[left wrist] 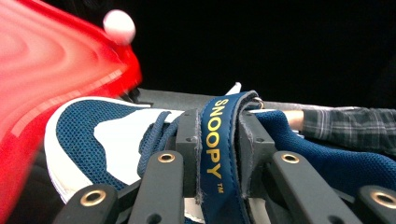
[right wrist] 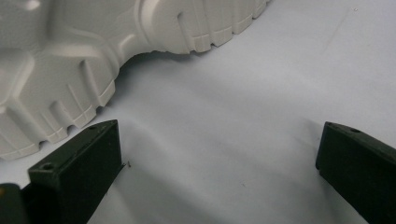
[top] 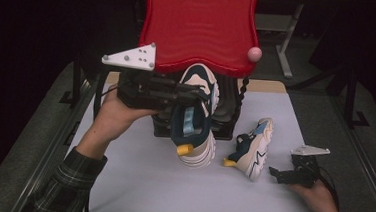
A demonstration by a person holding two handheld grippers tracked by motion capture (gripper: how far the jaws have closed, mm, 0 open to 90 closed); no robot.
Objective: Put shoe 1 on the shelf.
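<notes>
I have the left hand-held gripper (top: 188, 103) pinching the navy tongue strap of the navy-and-white chunky-soled sneaker (top: 197, 119), the one with the yellow heel tab. In the left gripper view the jaws press on that strap from both sides. The shoe hangs off the pale grey surface (top: 170, 185), in front of a black crate (top: 225, 118) at the far side, just below the wavy-edged red plastic tray (top: 199, 26) on top. I judge the pickup done and the placing not yet done.

The matching second sneaker (top: 252, 148) lies on its side on the surface, right of centre, untouched. My right hand-held gripper (top: 277, 175) rests low just right of it, jaws spread with nothing between them; its own view looks at the pale lugged sole (right wrist: 70, 60). That shoe is what remains, I reckon.
</notes>
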